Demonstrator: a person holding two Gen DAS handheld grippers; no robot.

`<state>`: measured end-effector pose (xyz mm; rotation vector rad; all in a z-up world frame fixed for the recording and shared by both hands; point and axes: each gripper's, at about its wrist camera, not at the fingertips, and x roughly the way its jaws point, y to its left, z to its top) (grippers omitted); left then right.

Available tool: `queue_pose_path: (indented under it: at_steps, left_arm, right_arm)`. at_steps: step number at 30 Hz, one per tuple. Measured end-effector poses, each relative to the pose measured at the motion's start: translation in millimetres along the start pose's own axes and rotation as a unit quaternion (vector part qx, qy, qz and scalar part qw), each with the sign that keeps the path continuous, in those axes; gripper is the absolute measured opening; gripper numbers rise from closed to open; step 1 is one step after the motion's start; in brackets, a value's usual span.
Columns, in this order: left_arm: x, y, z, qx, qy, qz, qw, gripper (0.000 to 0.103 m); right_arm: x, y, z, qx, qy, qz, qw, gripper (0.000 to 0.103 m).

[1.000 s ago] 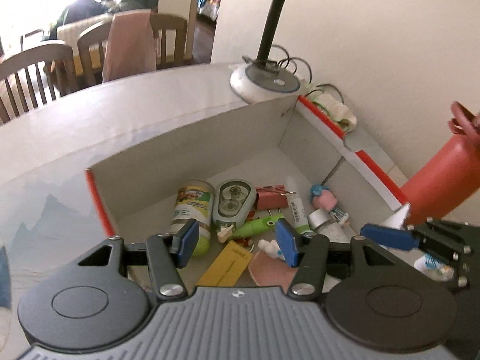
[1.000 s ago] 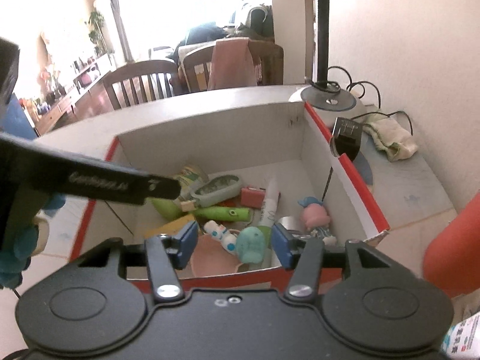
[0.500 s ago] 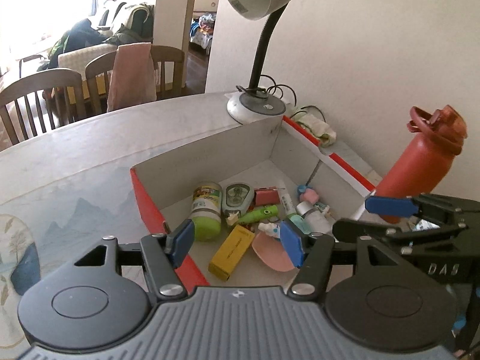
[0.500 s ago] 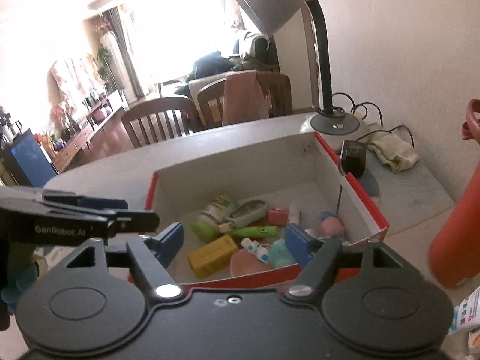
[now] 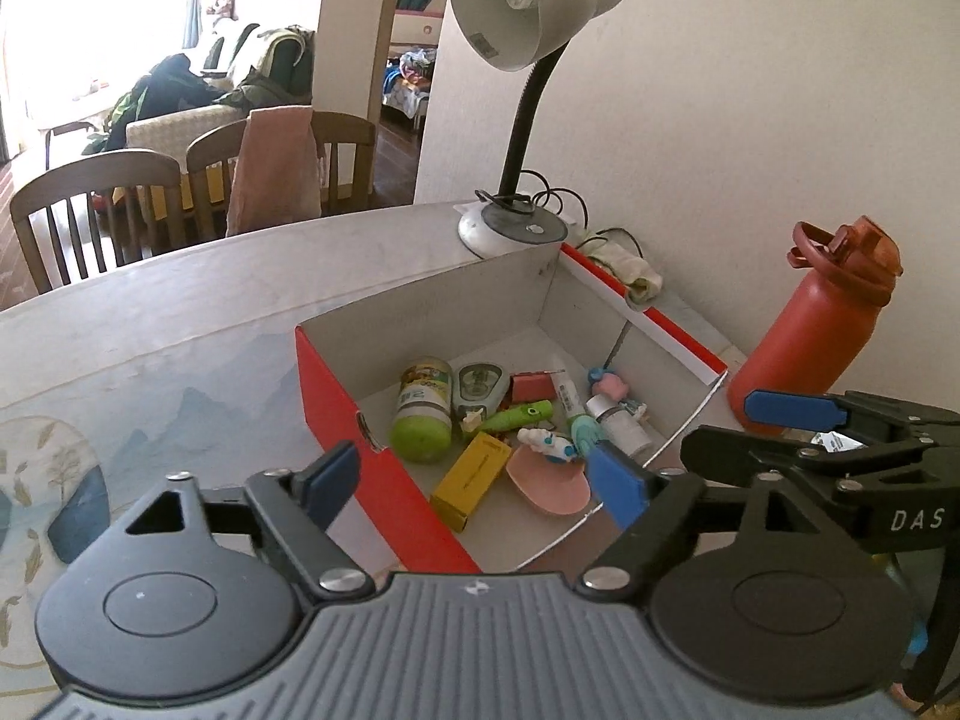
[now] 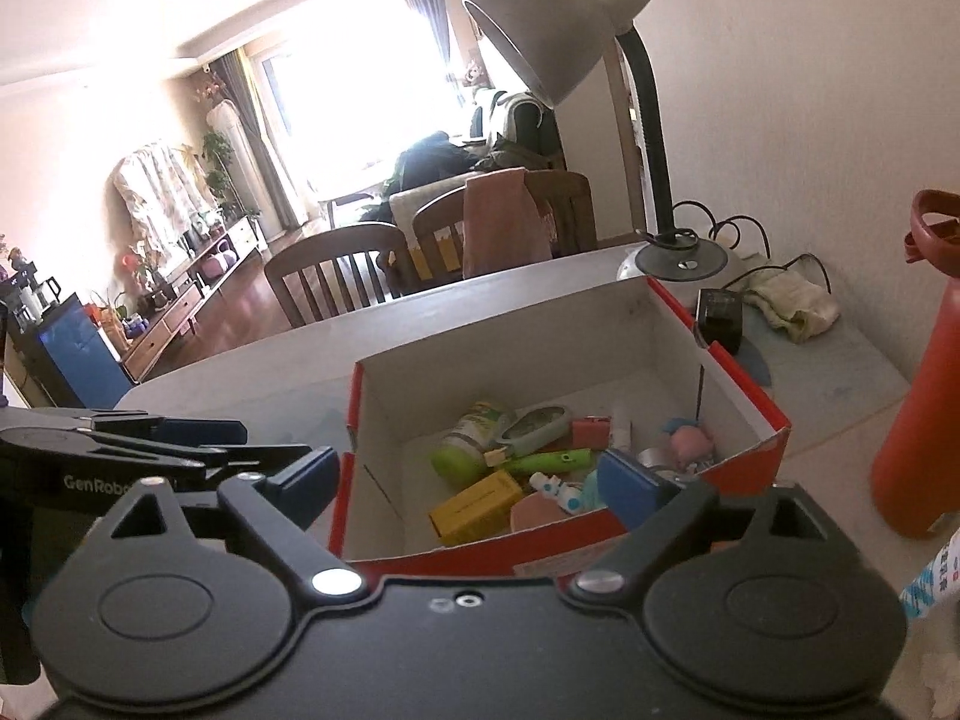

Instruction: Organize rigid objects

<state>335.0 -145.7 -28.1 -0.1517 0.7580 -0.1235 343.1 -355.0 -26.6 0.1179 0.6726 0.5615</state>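
Both grippers, left (image 5: 474, 483) and right (image 6: 474, 483), have just been opening and gape wide, empty, above the box (image 5: 384, 486) by the tabletop's back edge.

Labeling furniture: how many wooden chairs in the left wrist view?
2, both past the table's far edge: near wooden chair at far left, second wooden chair beside it with a pink cloth draped over. Others may be hidden.

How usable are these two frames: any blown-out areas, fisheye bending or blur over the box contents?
Left wrist view: window at upper left is blown out, table edge bows from fisheye, box contents sharp and evenly lit. Right wrist view: window glare washes the room's centre and hazes the frame, box contents readable but softer; the corners of both views are dark.
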Motion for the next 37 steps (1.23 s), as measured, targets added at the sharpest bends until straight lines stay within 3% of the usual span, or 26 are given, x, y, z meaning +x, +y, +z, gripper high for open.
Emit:
queue_pose_path:
  at_steps: [2, 7, 16, 37]
  left_arm:
    - [-3, 0, -1, 0.0, -0.002, 0.0, 1.0, 0.087]
    - [-10, -2, -4, 0.003, -0.006, 0.0, 1.0, 0.102]
    - [-15, -9, -7, 0.015, -0.013, 0.009, 0.9998, 0.102]
    - [-17, -27, -13, 0.019, -0.015, 0.008, 0.9997, 0.102]
  right_arm:
    - [-4, 2, -1, 0.001, -0.006, -0.002, 1.0, 0.1]
    - [-13, 4, -3, 0.012, -0.013, -0.01, 1.0, 0.102]
    - [-23, 1, -10, 0.023, -0.016, -0.032, 0.999, 0.102]
    - [-34, -6, -19, 0.032, -0.012, -0.029, 0.999, 0.102]
